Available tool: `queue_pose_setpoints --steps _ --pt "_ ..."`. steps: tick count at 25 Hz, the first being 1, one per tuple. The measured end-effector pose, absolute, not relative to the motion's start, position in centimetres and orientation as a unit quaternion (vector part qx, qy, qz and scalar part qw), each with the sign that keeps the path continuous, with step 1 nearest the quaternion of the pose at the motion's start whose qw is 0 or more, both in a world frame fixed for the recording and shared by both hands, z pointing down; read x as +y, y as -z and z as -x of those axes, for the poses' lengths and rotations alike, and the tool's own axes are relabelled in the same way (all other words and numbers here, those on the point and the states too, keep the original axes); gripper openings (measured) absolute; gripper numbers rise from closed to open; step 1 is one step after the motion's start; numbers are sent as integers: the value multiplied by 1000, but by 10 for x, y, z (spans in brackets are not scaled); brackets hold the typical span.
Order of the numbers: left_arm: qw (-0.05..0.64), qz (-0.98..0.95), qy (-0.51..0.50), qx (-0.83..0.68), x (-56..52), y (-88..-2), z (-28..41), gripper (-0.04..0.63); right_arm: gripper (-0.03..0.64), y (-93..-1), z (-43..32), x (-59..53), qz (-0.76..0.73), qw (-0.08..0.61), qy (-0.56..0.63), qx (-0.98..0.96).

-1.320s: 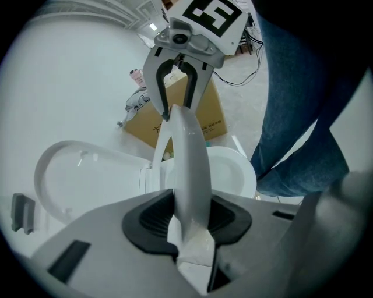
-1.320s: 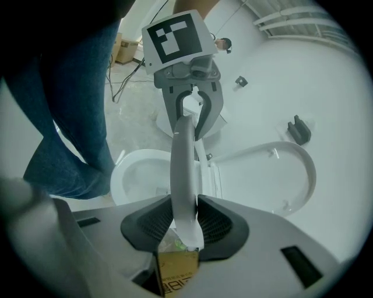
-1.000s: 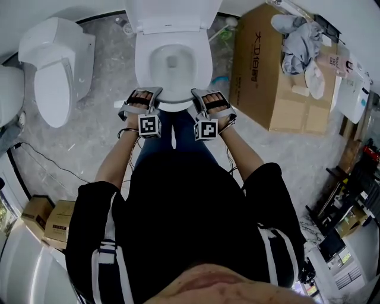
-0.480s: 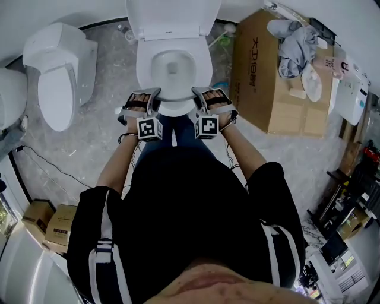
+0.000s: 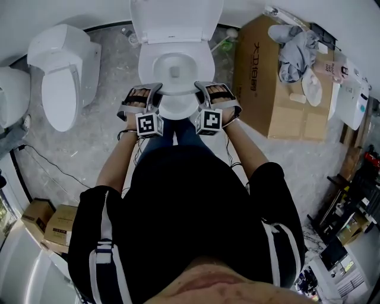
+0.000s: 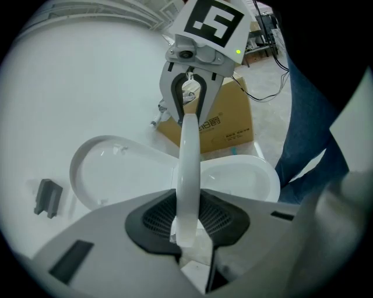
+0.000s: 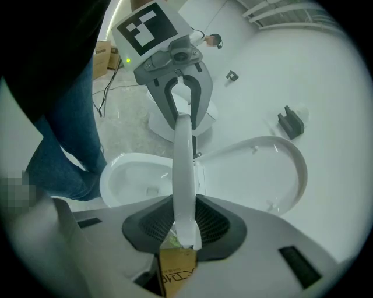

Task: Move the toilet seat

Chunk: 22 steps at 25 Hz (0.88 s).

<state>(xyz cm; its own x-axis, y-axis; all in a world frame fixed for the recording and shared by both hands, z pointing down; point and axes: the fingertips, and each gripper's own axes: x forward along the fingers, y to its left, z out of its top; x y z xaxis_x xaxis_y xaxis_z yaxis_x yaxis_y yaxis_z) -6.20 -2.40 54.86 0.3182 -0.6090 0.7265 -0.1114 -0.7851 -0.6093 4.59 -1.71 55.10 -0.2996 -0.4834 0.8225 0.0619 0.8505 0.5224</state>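
The white toilet seat (image 5: pixel 176 113) is raised off the bowl (image 5: pixel 142 65), and a gripper grips it on each side. In the gripper views it shows edge-on as a thin white band (image 6: pixel 189 169) (image 7: pixel 183 169) running from one gripper across to the other. My left gripper (image 5: pixel 155 90) (image 6: pixel 187 224) is closing, its pads pressed on the seat's left side. My right gripper (image 5: pixel 199 89) (image 7: pixel 185 224) is shut on the right side. The lid (image 5: pixel 176 18) stands open behind the bowl.
A second white toilet (image 5: pixel 62 77) stands on the floor to the left. A large cardboard box (image 5: pixel 267 77) with clothes (image 5: pixel 297 47) on top sits to the right. Small boxes (image 5: pixel 50 222) and a cable (image 5: pixel 47 163) lie at lower left. The person's legs stand right before the bowl.
Both grippers, still holding the seat, have shifted slightly forward over the bowl. The toilet now sits a little lower in the head view.
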Motion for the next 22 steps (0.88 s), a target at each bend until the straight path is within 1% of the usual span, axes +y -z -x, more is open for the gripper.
queue_pose_setpoints --steps 3,9,13,22 --pt "232 782 534 225 -33 -543 63 104 120 -542 -42 -31 -155 563 241 -775" --pt "189 796 543 187 -43 -535 64 104 118 -534 -41 -43 -139 571 224 -778" --pt "182 798 549 172 -56 -527 64 104 117 -527 -39 -57 -145 561 218 -785" --pt "170 803 546 170 -82 -513 66 101 114 -512 -37 -84 -140 564 206 -788"
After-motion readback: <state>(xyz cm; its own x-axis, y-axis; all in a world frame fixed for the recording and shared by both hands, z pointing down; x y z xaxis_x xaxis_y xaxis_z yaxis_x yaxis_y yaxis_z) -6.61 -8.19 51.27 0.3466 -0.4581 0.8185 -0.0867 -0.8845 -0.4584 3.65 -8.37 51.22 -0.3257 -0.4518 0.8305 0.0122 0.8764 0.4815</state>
